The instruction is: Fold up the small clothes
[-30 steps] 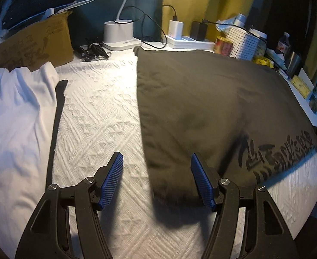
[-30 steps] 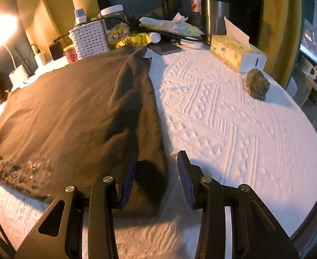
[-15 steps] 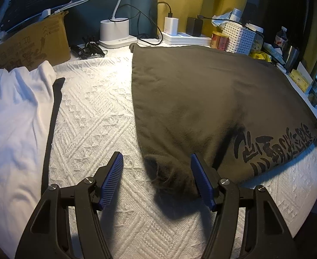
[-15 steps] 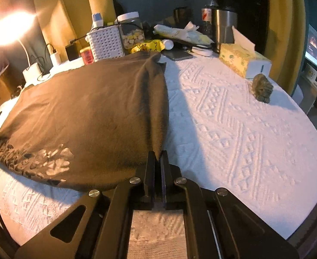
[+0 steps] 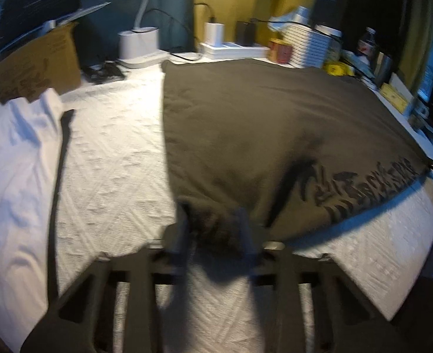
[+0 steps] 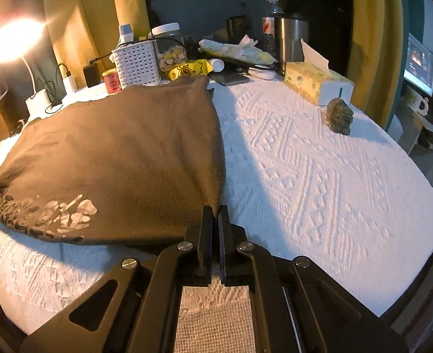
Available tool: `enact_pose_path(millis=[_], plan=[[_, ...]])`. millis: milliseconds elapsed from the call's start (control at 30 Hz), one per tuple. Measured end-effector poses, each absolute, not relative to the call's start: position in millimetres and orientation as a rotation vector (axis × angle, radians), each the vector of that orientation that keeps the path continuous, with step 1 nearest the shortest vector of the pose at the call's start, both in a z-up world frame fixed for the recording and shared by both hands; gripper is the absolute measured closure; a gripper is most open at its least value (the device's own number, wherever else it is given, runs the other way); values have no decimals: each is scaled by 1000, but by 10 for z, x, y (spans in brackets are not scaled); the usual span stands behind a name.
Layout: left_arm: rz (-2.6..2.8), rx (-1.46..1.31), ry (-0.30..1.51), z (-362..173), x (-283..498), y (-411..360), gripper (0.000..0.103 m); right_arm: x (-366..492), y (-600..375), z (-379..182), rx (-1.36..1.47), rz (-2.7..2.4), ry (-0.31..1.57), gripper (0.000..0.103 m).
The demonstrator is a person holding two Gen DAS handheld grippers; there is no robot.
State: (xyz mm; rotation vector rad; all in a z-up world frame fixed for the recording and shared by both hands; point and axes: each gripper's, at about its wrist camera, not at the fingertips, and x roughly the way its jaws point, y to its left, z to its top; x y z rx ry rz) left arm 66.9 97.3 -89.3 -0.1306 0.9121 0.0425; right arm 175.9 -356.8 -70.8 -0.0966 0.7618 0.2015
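On the left of the left wrist view a rumpled white garment lies on the white embossed cloth covering the tabletop, with a brown cardboard box behind it; the box carries print too blurred to read. Right of them the dark olive shirt is spread flat over the cloth, and its black brush-style lettering near the right hem cannot be read. This whole view is motion-blurred. The left claw has its jaws drawn in around the shirt's near corner, with bunched fabric between them; whether they grip it firmly cannot be told.

In the right wrist view the same lettering looks pale under the lamp glare and stays unreadable. The right claw is pressed together on the shirt's near right edge, pinching the fabric. Behind stand a white lattice basket, a steel tumbler and a yellow tissue box. A small knobbly greenish figurine sits on the cloth, its form unclear.
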Motion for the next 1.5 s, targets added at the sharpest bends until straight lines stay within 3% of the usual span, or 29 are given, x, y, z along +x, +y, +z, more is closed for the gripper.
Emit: enact_pose_path(millis=[233,1267,1433,1467,1500], plan=[[41,-145,890,-802,565,925,97,1708,-3576,-669,-125,182,743,100],[-36,-144,940,-839,98,565,97,1206,-3881,-752,-141,130,740,99],[-37,-204,953,-834,99,649,92,1233,-3909,-755,-121,122,747,99],[-23,-205,960,-825,109,666,88,1244,-3925,-748,-106,128,754,99],[4,-198,964,-809,119,686,75,1251,-3949,-740,-85,135,760,99]])
